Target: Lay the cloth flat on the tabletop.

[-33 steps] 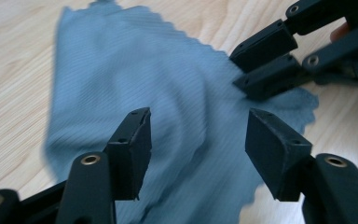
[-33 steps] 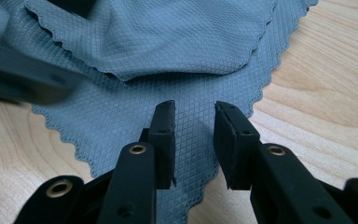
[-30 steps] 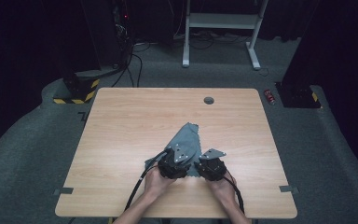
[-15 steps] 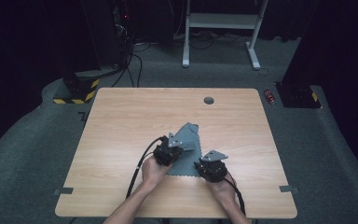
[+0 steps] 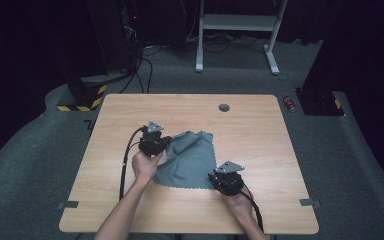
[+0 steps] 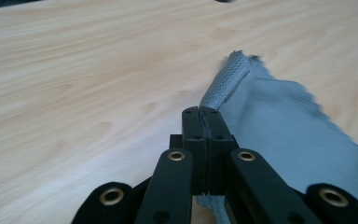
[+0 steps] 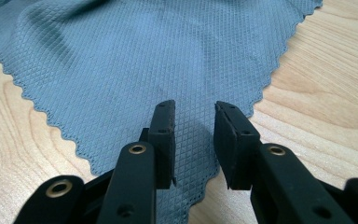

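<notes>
High view: the grey cloth lies mid-frame on the table, the left gripper at its upper-left edge, the right gripper at its lower-right corner. No containers here

Left gripper view: jaws, having just closed, pinch a bunched fold of cloth. Best to draw it outward low and slowly so it spreads flat

Right gripper view: jaws part-open over the corner of cloth, gripping nothing; pressing down there would anchor it

A wooden table stands on grey carpet below a white frame.
</notes>
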The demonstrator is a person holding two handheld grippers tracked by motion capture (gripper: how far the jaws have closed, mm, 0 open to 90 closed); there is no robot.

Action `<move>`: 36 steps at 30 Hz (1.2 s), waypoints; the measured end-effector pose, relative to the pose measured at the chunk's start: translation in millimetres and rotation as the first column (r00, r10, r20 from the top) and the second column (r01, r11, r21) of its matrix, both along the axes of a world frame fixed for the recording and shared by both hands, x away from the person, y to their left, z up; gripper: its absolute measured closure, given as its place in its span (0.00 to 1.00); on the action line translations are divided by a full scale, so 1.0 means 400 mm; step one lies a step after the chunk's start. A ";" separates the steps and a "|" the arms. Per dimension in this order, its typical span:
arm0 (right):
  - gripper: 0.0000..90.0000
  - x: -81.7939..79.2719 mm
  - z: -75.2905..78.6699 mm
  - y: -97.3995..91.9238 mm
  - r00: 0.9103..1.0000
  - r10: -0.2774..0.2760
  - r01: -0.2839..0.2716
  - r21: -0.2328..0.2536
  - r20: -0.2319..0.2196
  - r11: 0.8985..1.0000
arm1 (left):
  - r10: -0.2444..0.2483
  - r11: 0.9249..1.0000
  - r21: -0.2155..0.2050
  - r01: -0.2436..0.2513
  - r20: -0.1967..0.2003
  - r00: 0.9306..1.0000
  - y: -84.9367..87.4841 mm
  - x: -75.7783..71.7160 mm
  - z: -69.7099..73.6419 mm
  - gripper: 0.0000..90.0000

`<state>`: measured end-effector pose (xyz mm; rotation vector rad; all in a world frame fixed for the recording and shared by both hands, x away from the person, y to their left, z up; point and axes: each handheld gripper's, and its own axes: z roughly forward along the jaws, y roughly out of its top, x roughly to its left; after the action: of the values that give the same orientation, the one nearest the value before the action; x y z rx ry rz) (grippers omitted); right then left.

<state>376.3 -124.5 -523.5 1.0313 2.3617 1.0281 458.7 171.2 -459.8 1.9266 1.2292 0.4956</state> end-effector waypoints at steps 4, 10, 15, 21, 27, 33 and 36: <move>0.76 0.000 0.000 0.000 1.000 -0.002 0.002 0.002 -0.003 1.000 | 0.095 0.995 0.024 -0.094 -0.058 0.994 0.056 0.031 -0.037 0.98; 0.76 0.000 0.000 0.000 1.000 -0.002 0.002 0.003 -0.003 1.000 | 0.130 0.991 -0.006 -0.130 -0.080 0.988 0.100 0.009 -0.057 0.70; 0.76 0.000 0.000 0.000 1.000 -0.003 0.003 0.003 -0.004 1.000 | 0.008 1.000 -0.002 -0.009 -0.051 0.999 0.081 -0.078 -0.053 0.65; 0.76 0.000 0.001 -0.002 1.000 0.002 -0.002 0.006 -0.009 1.000 | -0.053 0.998 0.023 0.054 -0.071 0.996 0.086 -0.176 -0.079 0.65; 0.78 -0.022 0.024 -0.019 1.000 0.023 -0.022 0.038 -0.019 0.999 | -0.082 0.996 0.034 0.086 -0.108 0.991 0.091 -0.256 -0.120 0.68; 0.79 -0.046 0.022 -0.034 0.998 0.043 -0.043 0.021 -0.044 0.999 | -0.087 0.994 0.063 0.093 -0.094 0.992 0.086 -0.291 -0.144 0.81; 0.81 -0.049 0.009 -0.034 0.998 0.042 -0.041 0.016 -0.055 0.999 | -0.099 0.990 0.094 0.106 -0.084 0.992 0.083 -0.292 -0.143 0.89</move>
<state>356.6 -138.0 -520.0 1.0325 2.4326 1.0465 342.1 204.6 -517.0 2.0989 1.1674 0.4365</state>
